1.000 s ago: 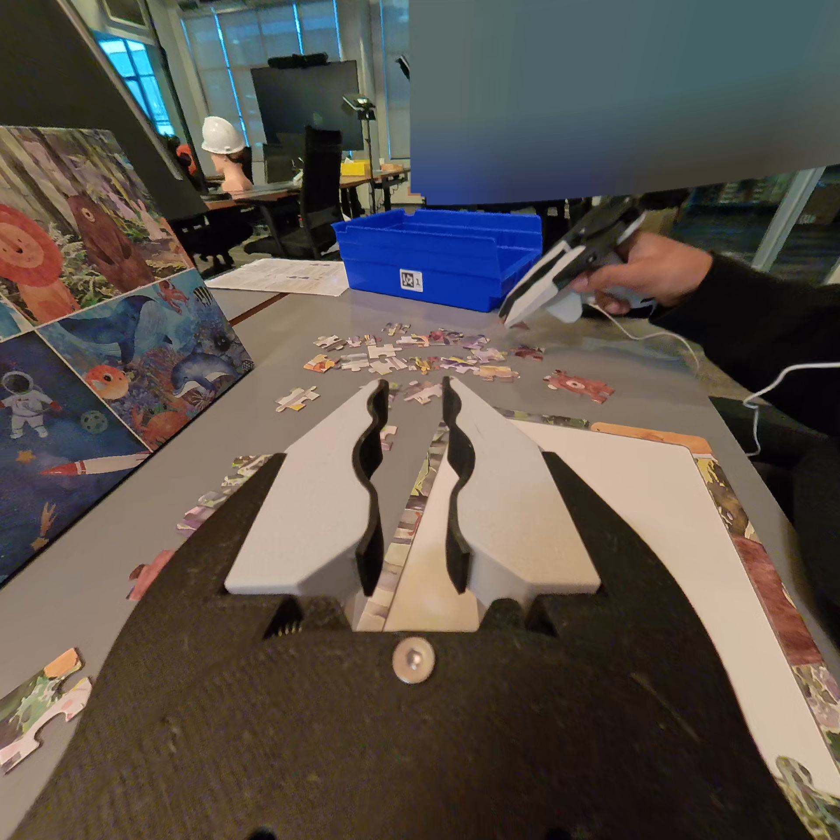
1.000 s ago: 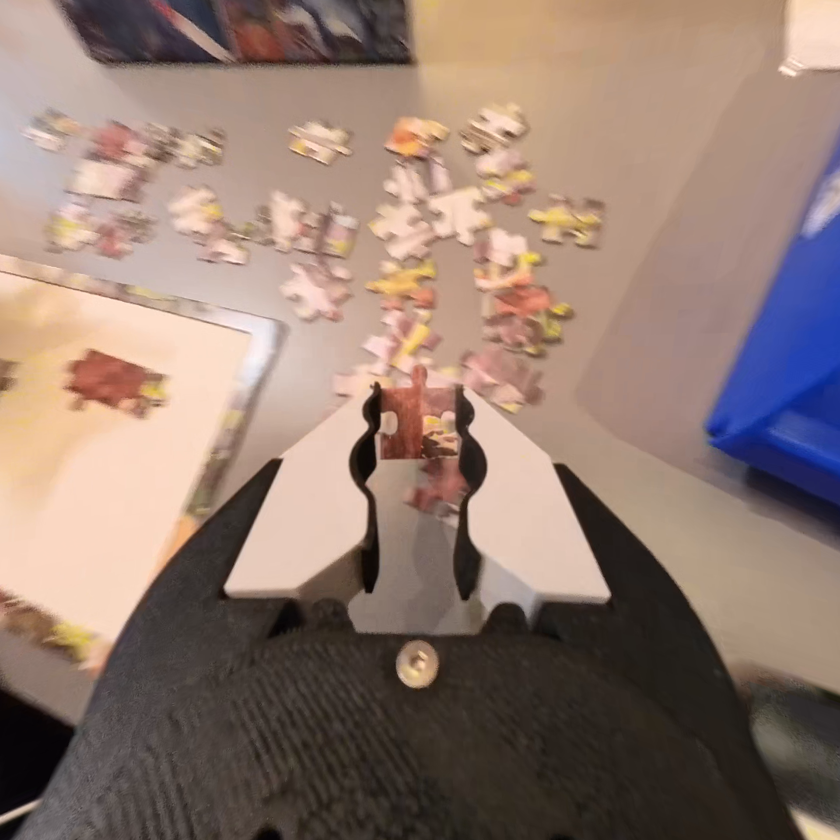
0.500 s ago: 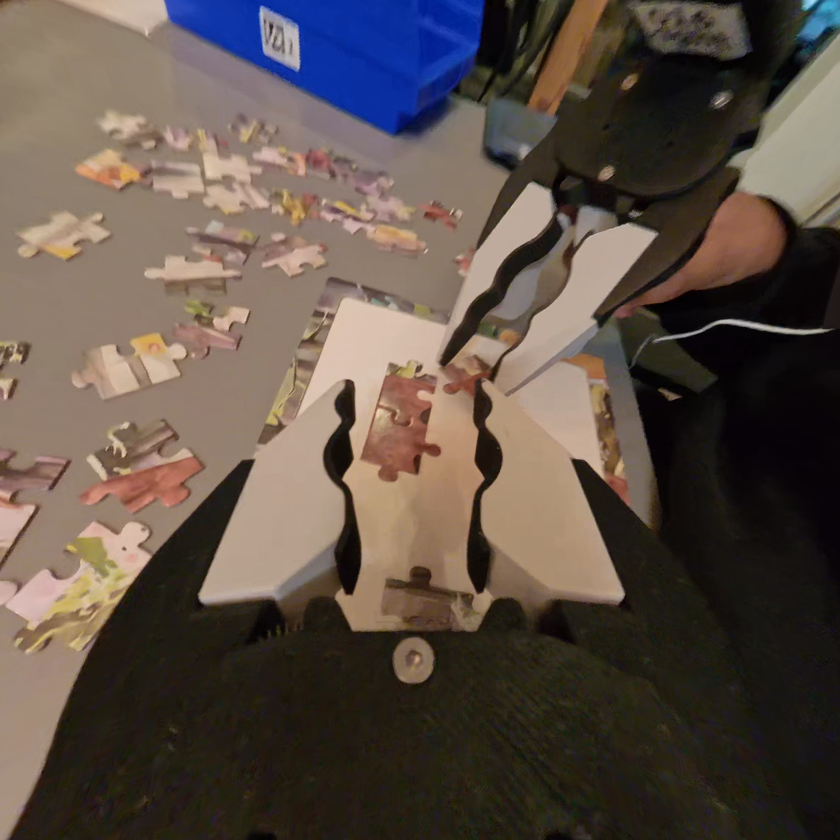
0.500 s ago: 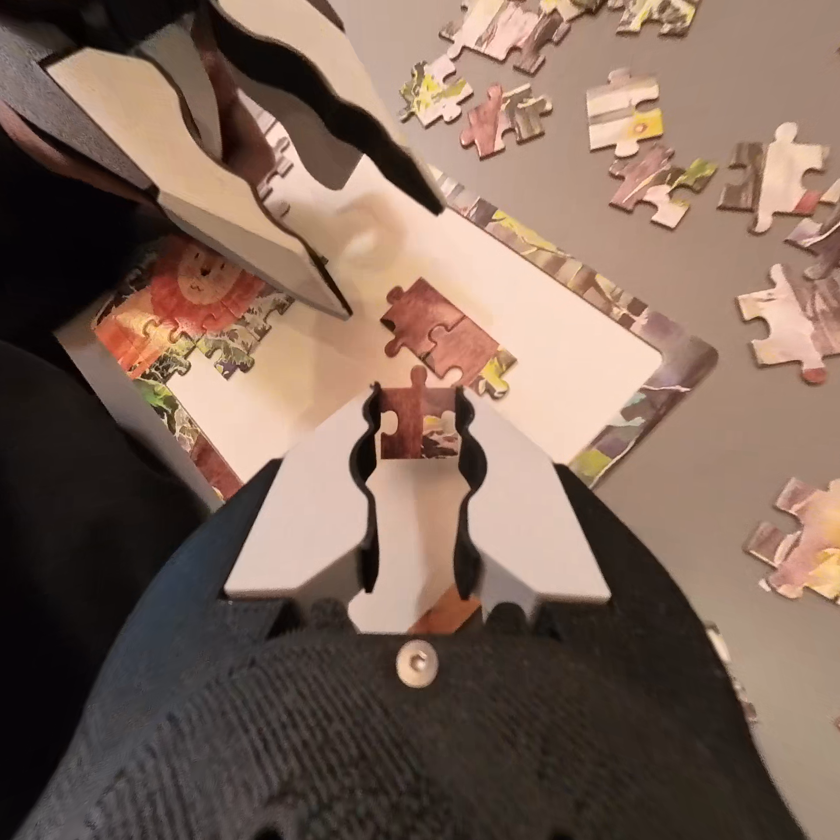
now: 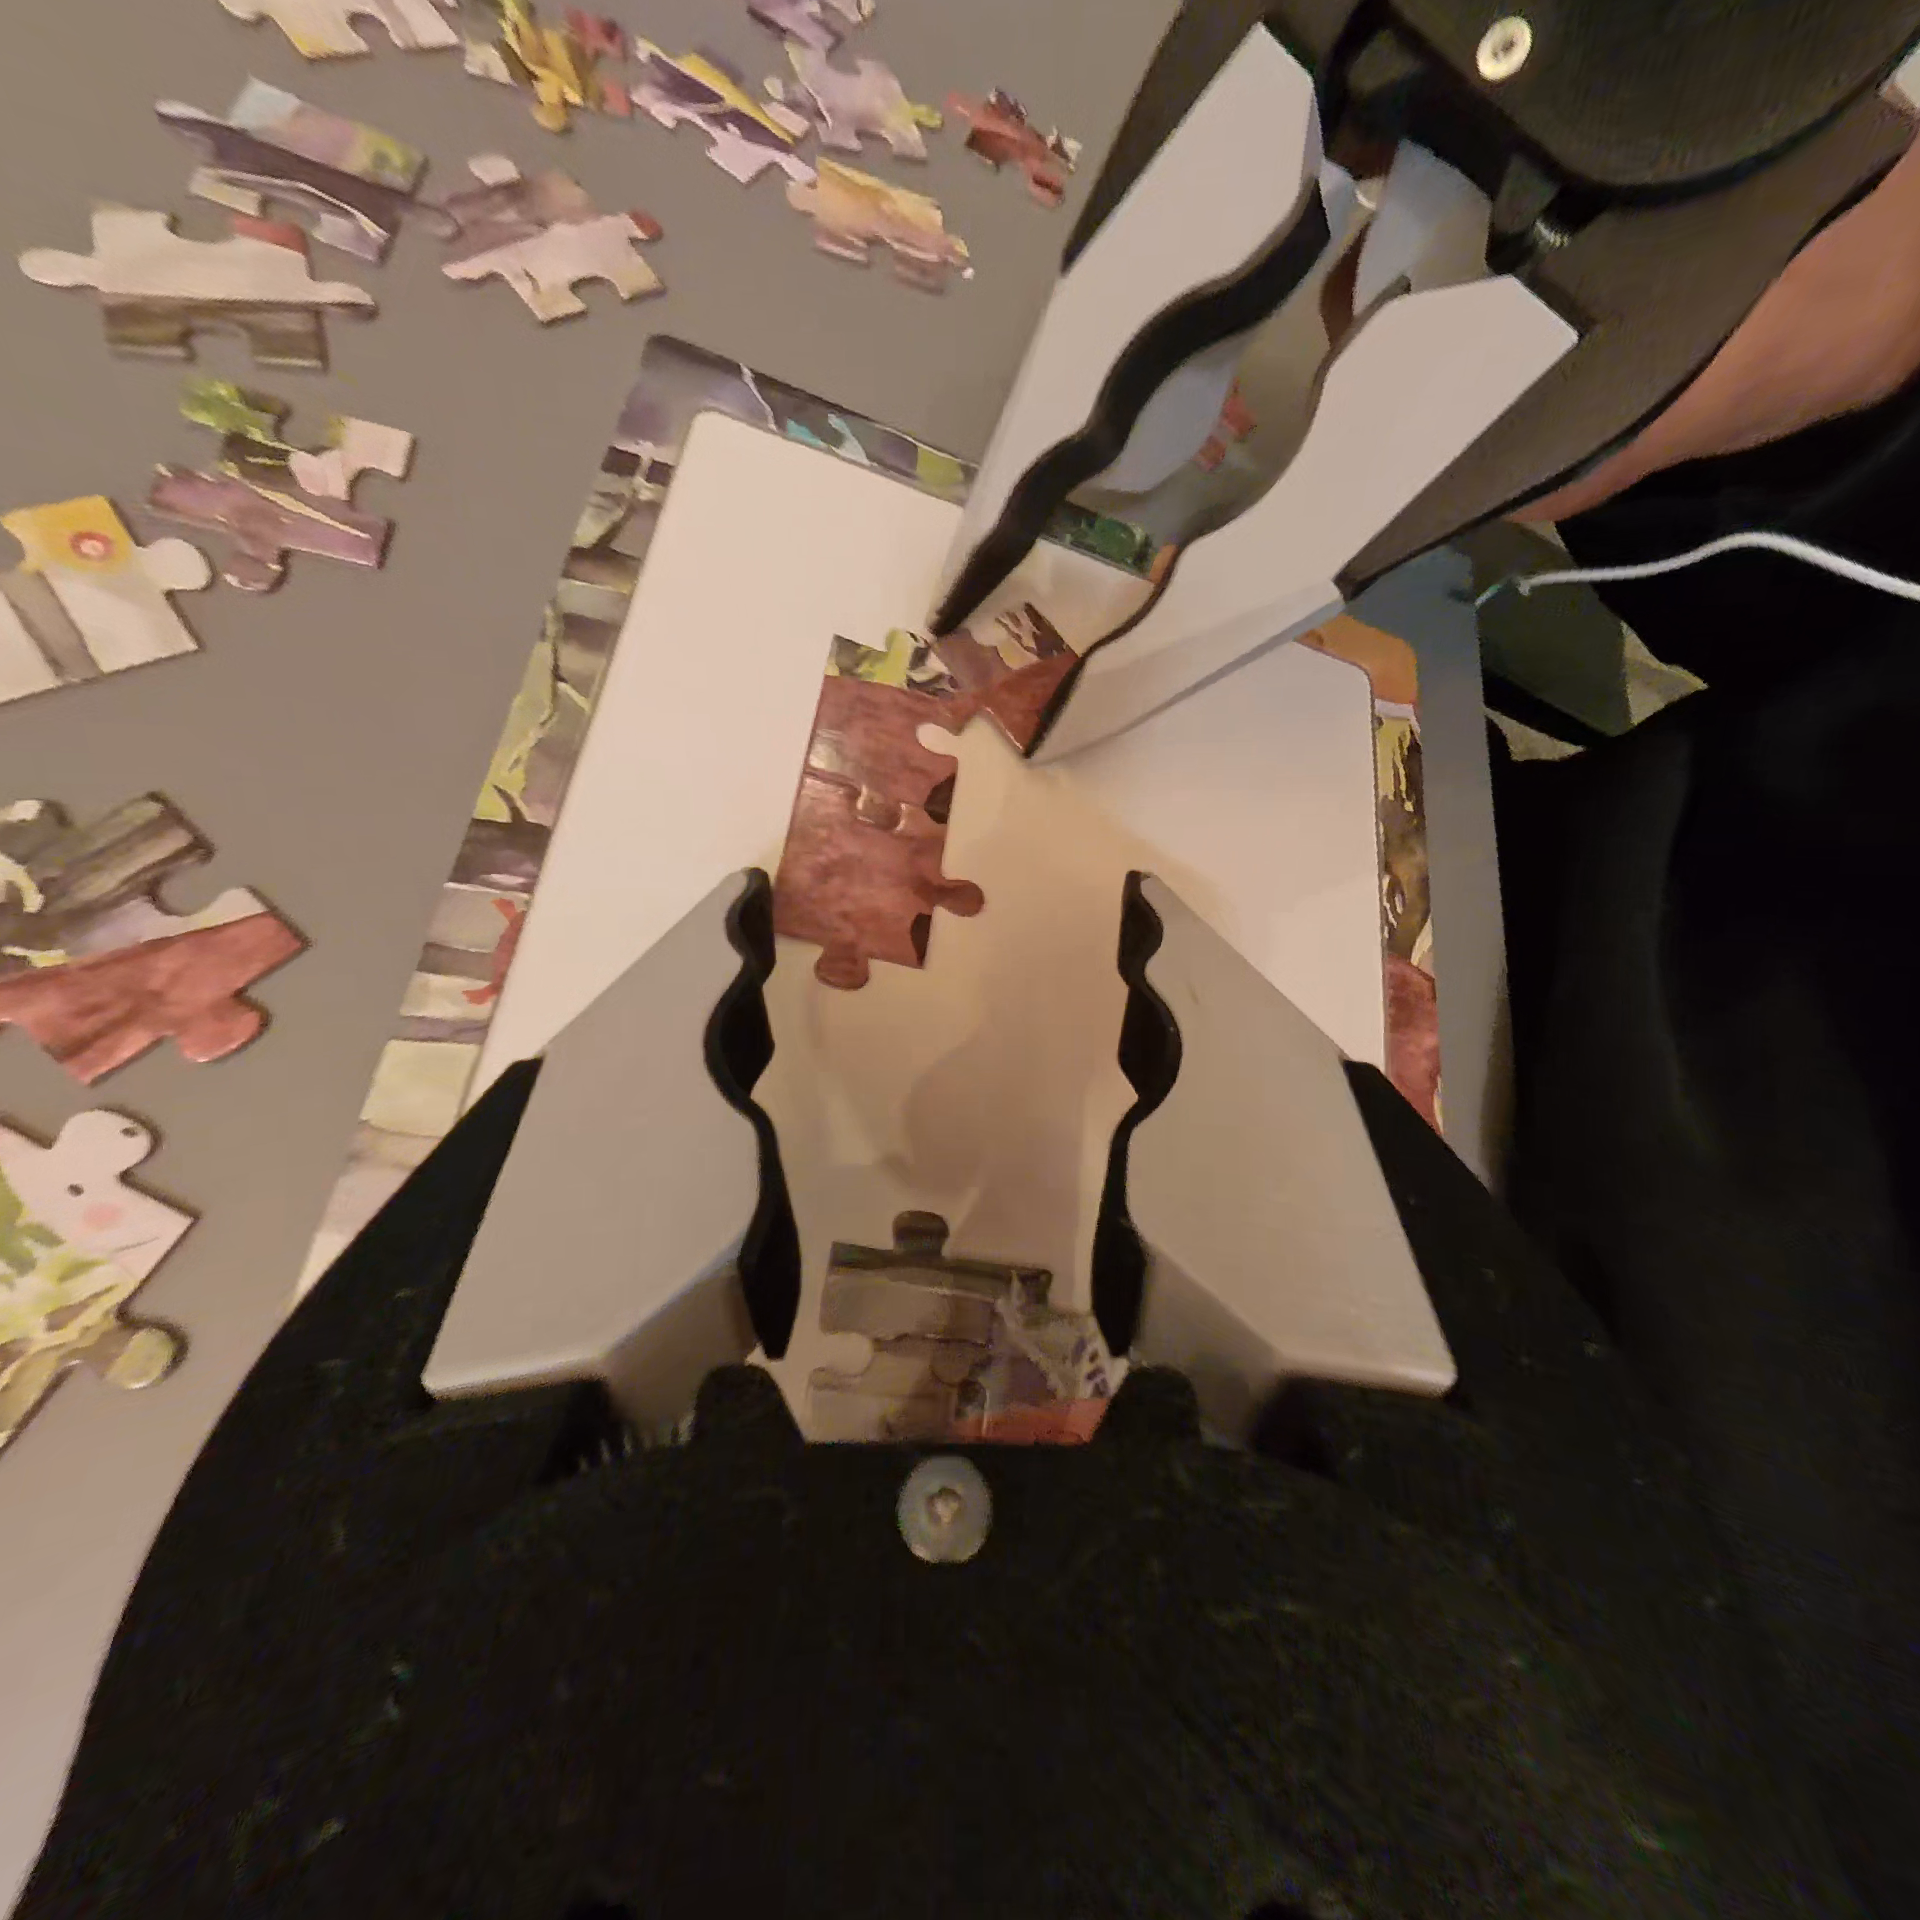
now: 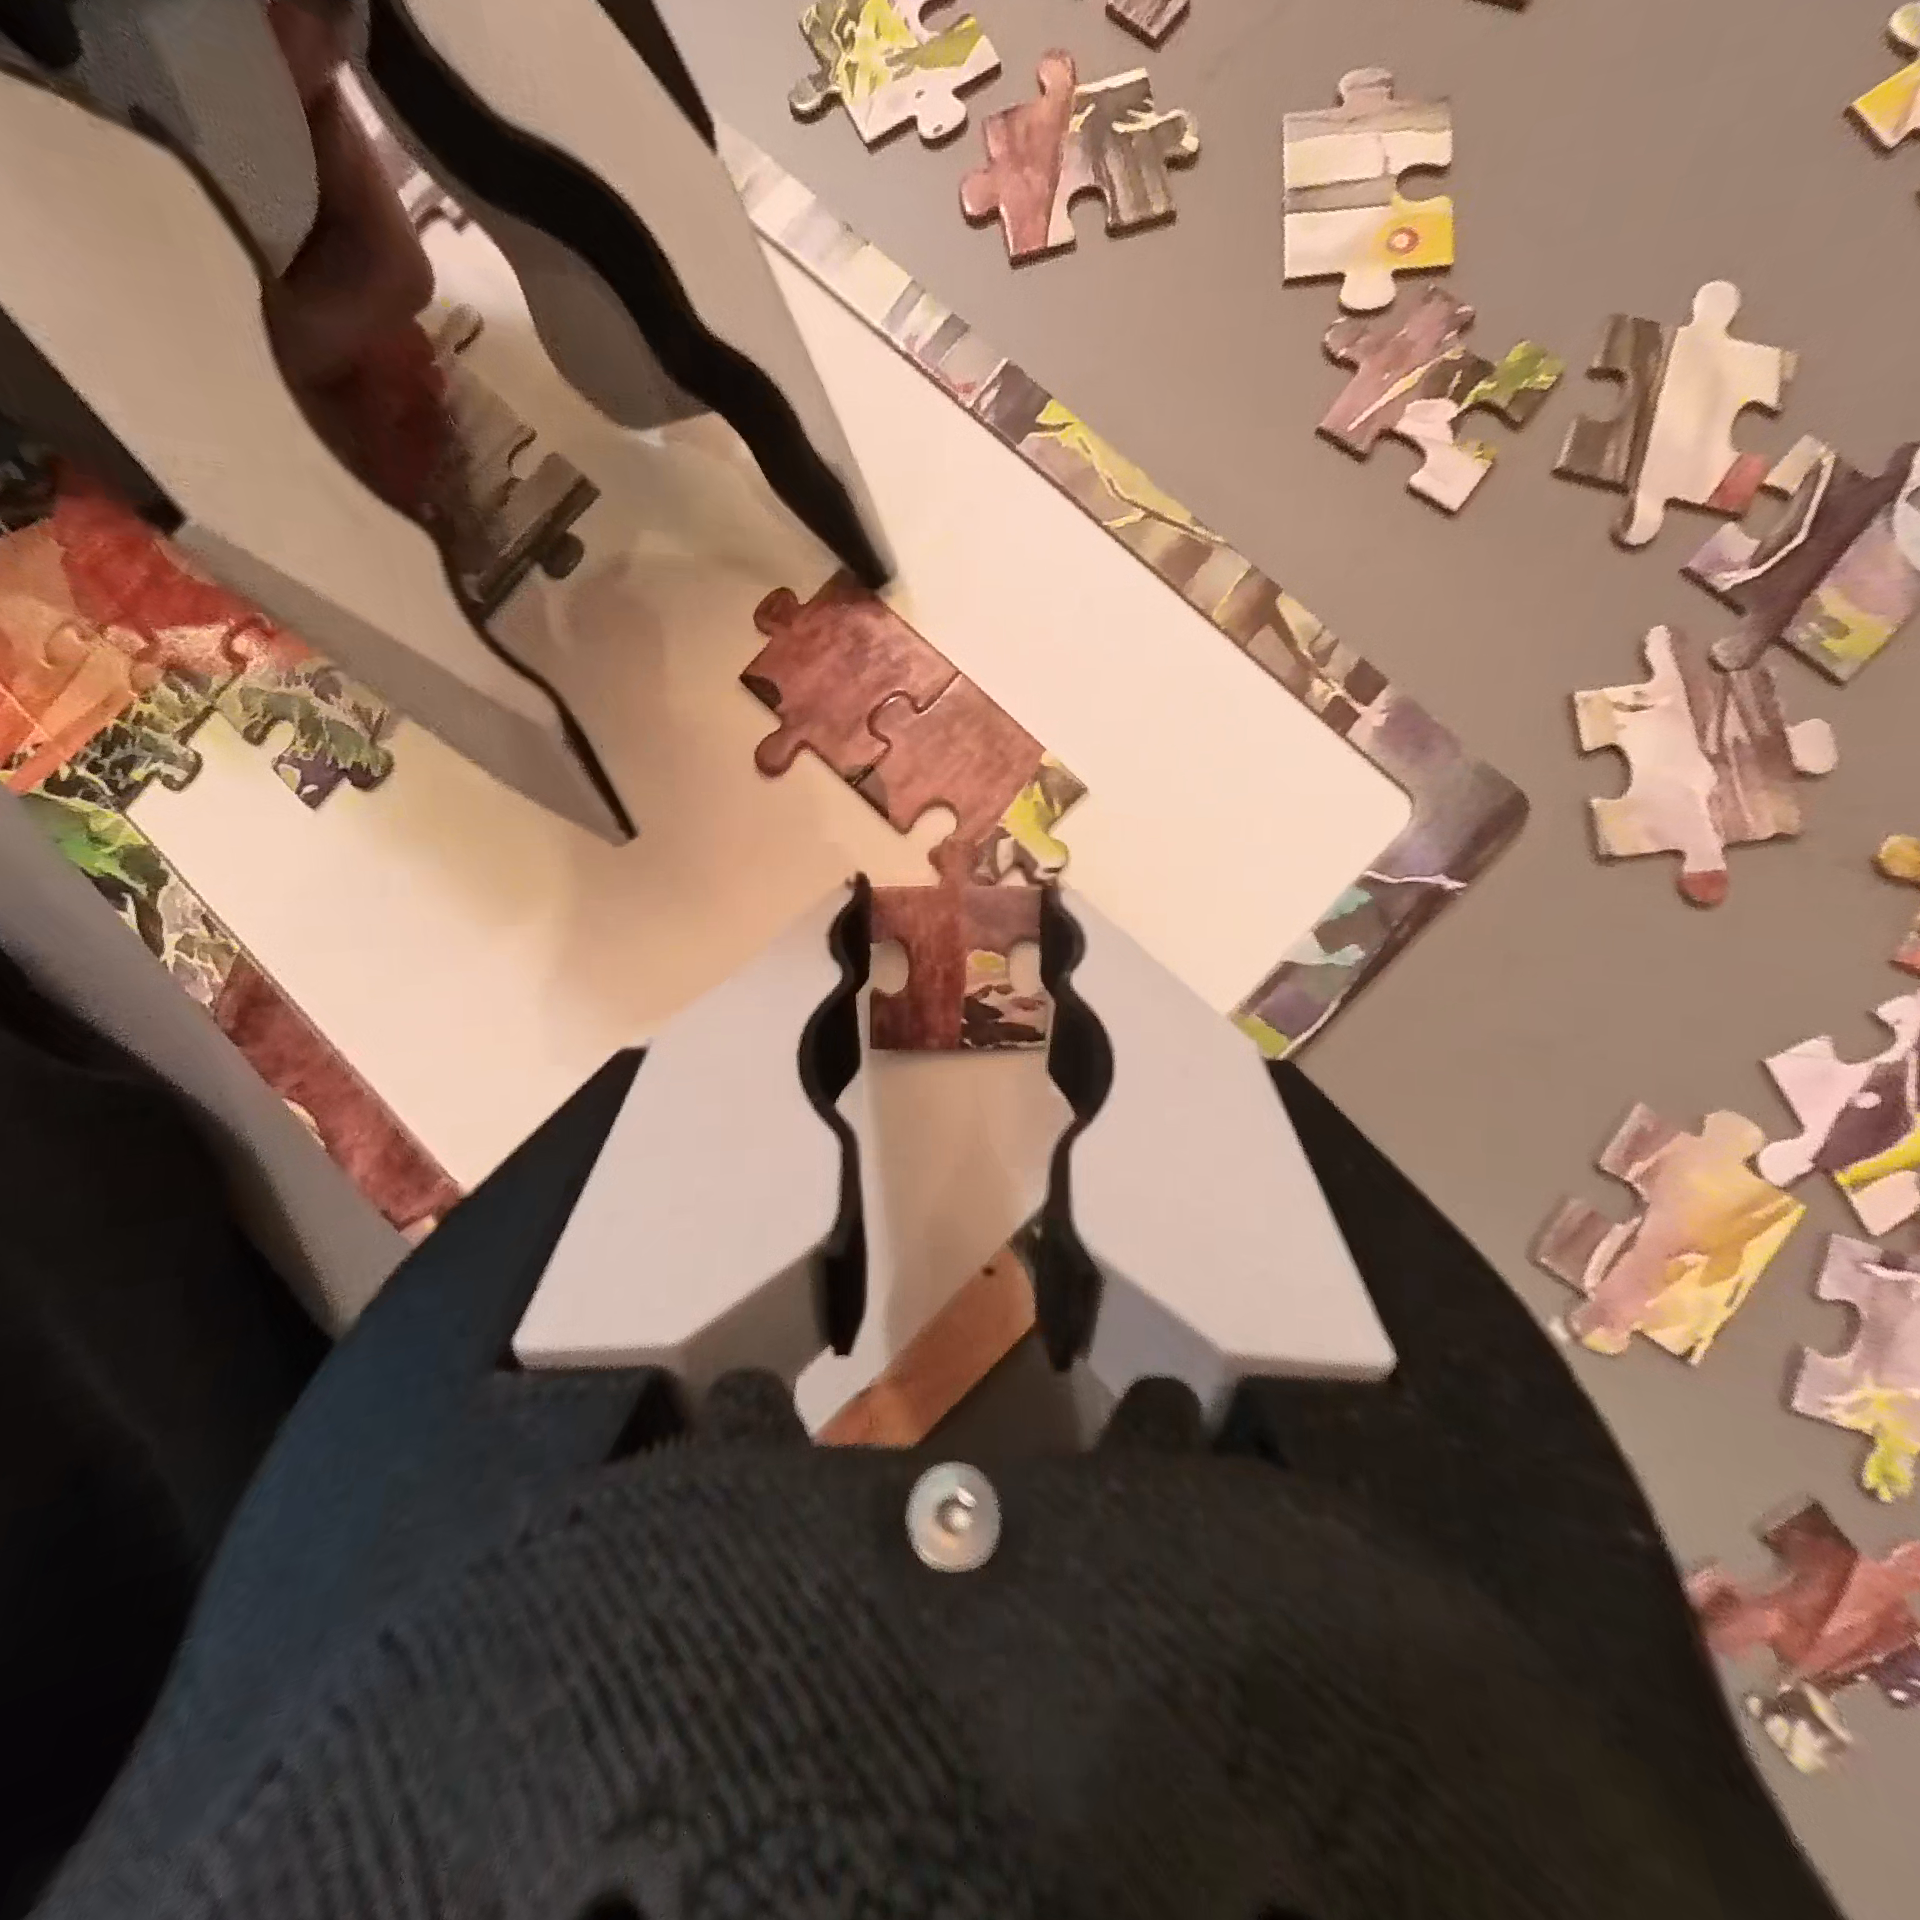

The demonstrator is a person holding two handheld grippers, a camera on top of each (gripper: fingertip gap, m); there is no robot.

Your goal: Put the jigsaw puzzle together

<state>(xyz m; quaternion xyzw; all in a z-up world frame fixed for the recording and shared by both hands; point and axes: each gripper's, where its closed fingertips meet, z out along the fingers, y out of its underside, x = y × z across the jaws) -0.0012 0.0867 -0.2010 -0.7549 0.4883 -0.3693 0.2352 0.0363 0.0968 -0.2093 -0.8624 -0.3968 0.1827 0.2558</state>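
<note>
The white puzzle board has a printed frame and lies on the grey table. A joined pair of brown pieces lies on it, and also shows in the right wrist view. My right gripper is shut on a brown piece, its knob right by the pair's near end. In the left wrist view the right gripper comes down from the upper right. My left gripper is open and empty, low over the board, one fingertip at the pair's other end.
Several loose pieces lie on the grey table beside the board, and show in the left wrist view. An assembled lion patch fills one corner of the board. A grey piece lies on the board near my left gripper's base. The tips of one gripper are about 5 centimeters away from the tips of the other.
My left gripper has tilted down over the board and opened wider. My right gripper has carried the brown piece from the loose pieces to the joined pair on the board.
</note>
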